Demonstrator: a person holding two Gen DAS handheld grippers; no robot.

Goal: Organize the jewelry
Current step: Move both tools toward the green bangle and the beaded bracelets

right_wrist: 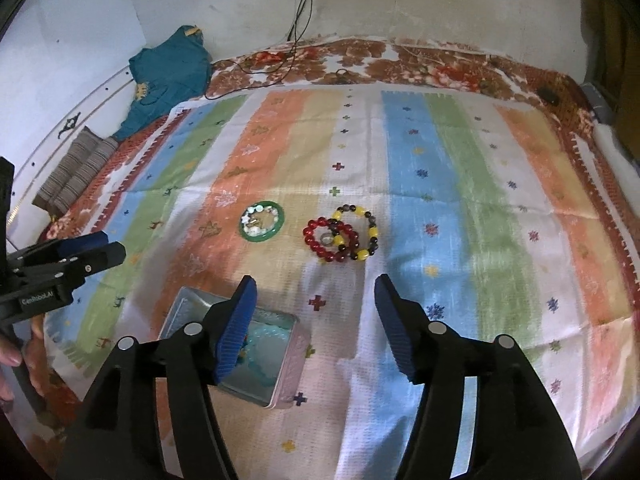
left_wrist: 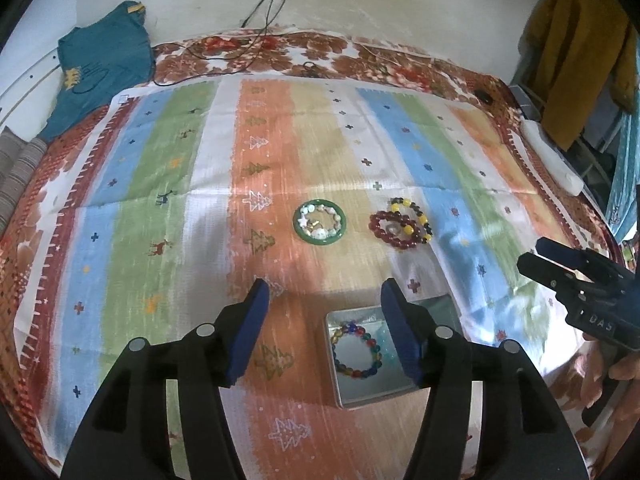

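With both the left gripper [left_wrist: 324, 296] and right gripper [right_wrist: 312, 292] hanging open and empty, the tin box [left_wrist: 340, 376] is sitting nearest, multicoloured bracelet [left_wrist: 356, 350] inside. Farther: green bangle [left_wrist: 319, 222], overlapping red bracelet [left_wrist: 390, 230] and yellow-black bracelet [left_wrist: 416, 220]. Lift the top one alone. Ring inside is too blurry to identify.

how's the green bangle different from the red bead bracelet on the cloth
The green bangle is one smooth solid ring; the red bead bracelet is a string of round beads. The green bangle encircles a pale shell-like bracelet; the red bead bracelet overlaps a yellow and black bracelet and encircles a small ring. The green bangle lies left of the red one. Both lie flat on the striped cloth, outside the tin.
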